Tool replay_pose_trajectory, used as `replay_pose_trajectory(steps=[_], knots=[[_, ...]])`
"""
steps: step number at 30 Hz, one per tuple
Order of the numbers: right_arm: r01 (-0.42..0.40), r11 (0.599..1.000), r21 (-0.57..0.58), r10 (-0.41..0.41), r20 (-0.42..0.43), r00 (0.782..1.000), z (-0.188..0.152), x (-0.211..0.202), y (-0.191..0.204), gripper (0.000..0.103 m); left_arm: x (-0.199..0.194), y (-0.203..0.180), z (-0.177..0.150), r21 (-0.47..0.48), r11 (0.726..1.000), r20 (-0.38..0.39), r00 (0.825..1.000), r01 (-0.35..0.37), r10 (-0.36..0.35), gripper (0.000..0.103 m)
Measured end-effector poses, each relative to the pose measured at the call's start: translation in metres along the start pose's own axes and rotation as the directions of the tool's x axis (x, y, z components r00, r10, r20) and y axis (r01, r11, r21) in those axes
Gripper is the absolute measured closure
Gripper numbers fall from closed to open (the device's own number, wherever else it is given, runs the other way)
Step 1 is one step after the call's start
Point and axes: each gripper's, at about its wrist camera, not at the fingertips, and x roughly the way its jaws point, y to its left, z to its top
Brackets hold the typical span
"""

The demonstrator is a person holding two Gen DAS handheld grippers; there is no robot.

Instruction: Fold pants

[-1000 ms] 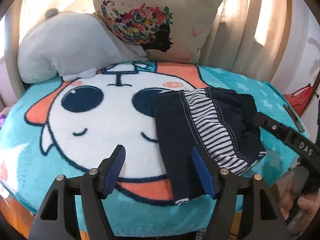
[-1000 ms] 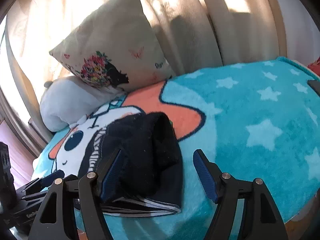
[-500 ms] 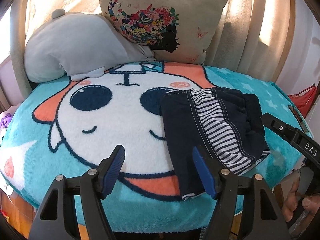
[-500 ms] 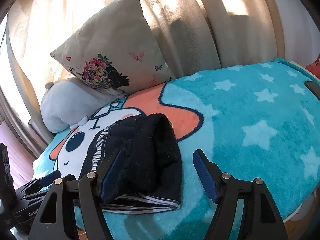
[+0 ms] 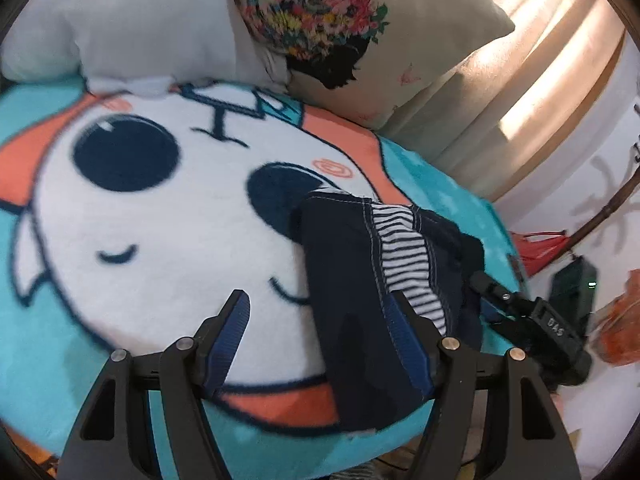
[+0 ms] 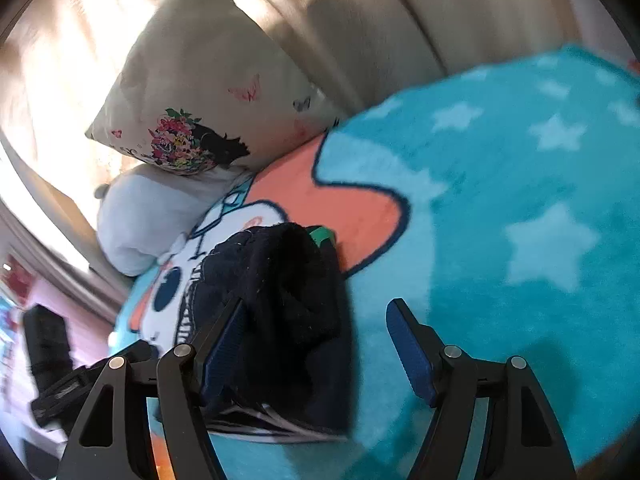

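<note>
Dark navy pants (image 5: 352,300) with a striped lining lie folded in a compact bundle on the teal cartoon blanket (image 5: 172,240). My left gripper (image 5: 320,316) hovers open over the bundle's near left edge, with the right finger (image 5: 408,336) above the cloth and nothing pinched. In the right wrist view the same pants (image 6: 280,300) sit in front of my right gripper (image 6: 316,324), which is open; its left finger (image 6: 224,340) overlaps the bundle's near side and the right finger stands over bare blanket (image 6: 500,240). The right gripper's black body (image 5: 532,320) shows beside the pants in the left view.
A floral pillow (image 5: 340,28) and a grey plush cushion (image 5: 120,16) lean against beige curtains (image 5: 500,92) at the back. A red object (image 5: 536,248) and orange clutter (image 5: 620,320) lie off the blanket's right edge. The blanket's front edge drops off just below both grippers.
Both grippers have rolled and shifted closer to the pants, tilting the views. The pants lie as before. Both jaws keep the same width.
</note>
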Motion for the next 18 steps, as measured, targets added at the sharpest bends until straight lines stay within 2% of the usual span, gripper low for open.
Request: replay_pose_trajectory(steps=[4,7,9,12,15,16,17,18], knots=[[-0.096,0.994,0.05,0.098,-0.031,0.995,0.007,0.013,-0.006,0.026,0.026,0.0,0.01,-0.019,0.997,-0.073,0.994,0.078,-0.079,0.034],[-0.184,0.979,0.092,0.189,-0.054,0.98,0.012,0.022,-0.009,0.026,0.033,-0.011,0.015,0.016,0.996,-0.071,0.994,0.087,-0.086,0.026],[-0.22,0.968,0.119,0.228,-0.067,0.971,0.014,0.03,-0.01,0.025,0.037,-0.016,0.018,0.036,0.996,-0.074,0.994,0.081,-0.078,0.026],[-0.235,0.966,0.103,0.242,-0.061,0.968,0.015,0.035,-0.005,0.025,0.045,-0.023,0.019,0.044,0.995,-0.078,0.993,0.093,-0.089,0.026],[-0.213,0.976,0.051,0.216,-0.066,0.974,0.013,0.039,0.005,0.028,0.048,-0.031,0.015,0.069,0.993,-0.075,0.993,0.093,-0.087,0.026],[-0.203,0.978,0.036,0.205,-0.069,0.976,0.011,0.039,0.007,0.034,0.048,-0.034,0.013,0.078,0.992,-0.077,0.993,0.101,-0.095,0.032],[-0.194,0.981,0.027,0.195,-0.072,0.978,0.01,0.04,0.009,0.04,0.048,-0.035,0.011,0.083,0.991,-0.08,0.992,0.105,-0.098,0.046],[-0.189,0.982,0.024,0.19,-0.07,0.979,0.01,0.041,0.009,0.042,0.047,-0.037,0.01,0.091,0.99,-0.08,0.992,0.105,-0.098,0.052]])
